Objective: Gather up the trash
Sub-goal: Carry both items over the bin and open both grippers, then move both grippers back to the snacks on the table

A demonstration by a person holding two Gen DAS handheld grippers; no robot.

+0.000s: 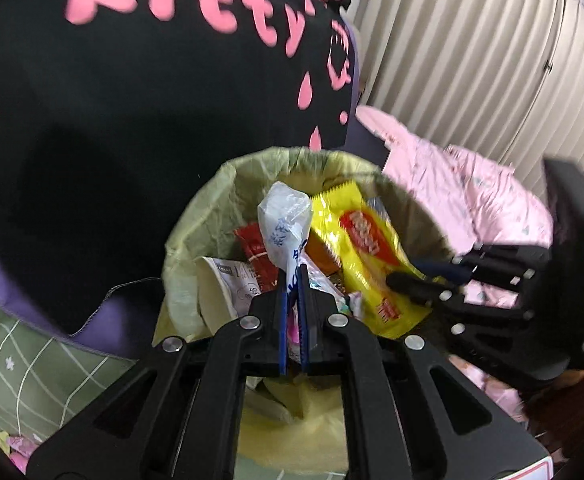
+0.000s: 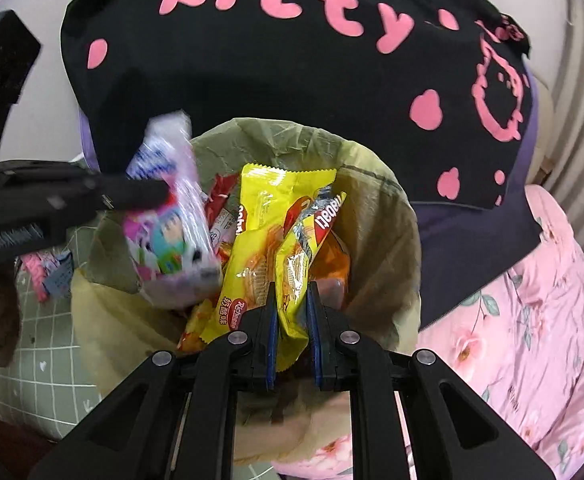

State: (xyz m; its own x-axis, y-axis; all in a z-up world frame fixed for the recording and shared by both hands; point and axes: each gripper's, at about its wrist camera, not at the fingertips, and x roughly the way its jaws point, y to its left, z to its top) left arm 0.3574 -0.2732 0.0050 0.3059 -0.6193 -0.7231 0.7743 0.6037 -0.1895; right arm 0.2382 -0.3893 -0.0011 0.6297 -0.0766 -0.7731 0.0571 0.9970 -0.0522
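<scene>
A bin lined with a yellow-green bag stands below both grippers, holding red, orange and yellow snack wrappers and a paper cup. My left gripper is shut on a white plastic wrapper with blue print, hanging over the bin's mouth. From the right wrist view that wrapper shows a colourful cartoon side, with the left gripper coming in from the left. My right gripper is shut on a yellow snack wrapper above the bin.
Black fabric with pink "kitty" lettering drapes right behind the bin. Pink floral bedding lies to the right, below a pale ribbed curtain. A green grid-pattern mat covers the floor at left.
</scene>
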